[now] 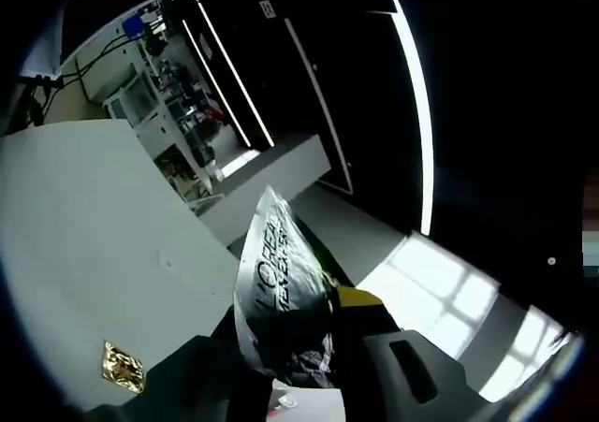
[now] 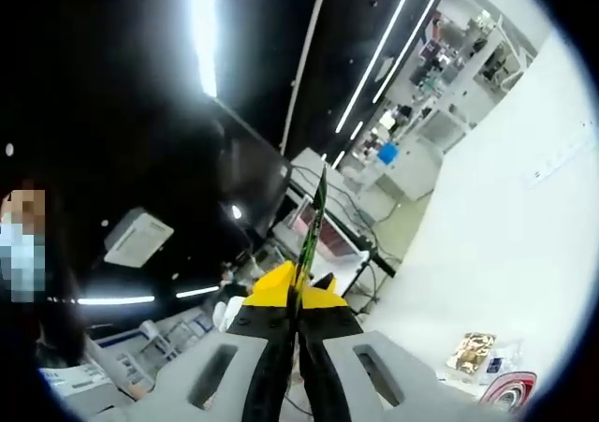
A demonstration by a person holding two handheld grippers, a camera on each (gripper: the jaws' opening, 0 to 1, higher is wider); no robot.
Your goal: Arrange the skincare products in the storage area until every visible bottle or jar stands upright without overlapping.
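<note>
Both tongs (image 1: 299,347) (image 2: 298,333) pinch one silver sachet (image 1: 276,272) between them.

silver l'oreal sachet (image 1: 277,282) | upright, pinched between jaws | edge-on in right gripper view (image 2: 314,221)

The left gripper (image 1: 314,361) is a dark grey, almost black moulded body, broad and chunky at the base. One jaw carries a rounded rectangular slot cut into its flat face, and there's a flash of yellow at the tip. A white patch with a small red mark sits low on the body, near the bottom edge.

Over on the right gripper (image 2: 298,300), the two jaws are lighter grey at the base, each with an oblong slot. They narrow into black arms that end in bright yellow, wedge-shaped tips.
</note>
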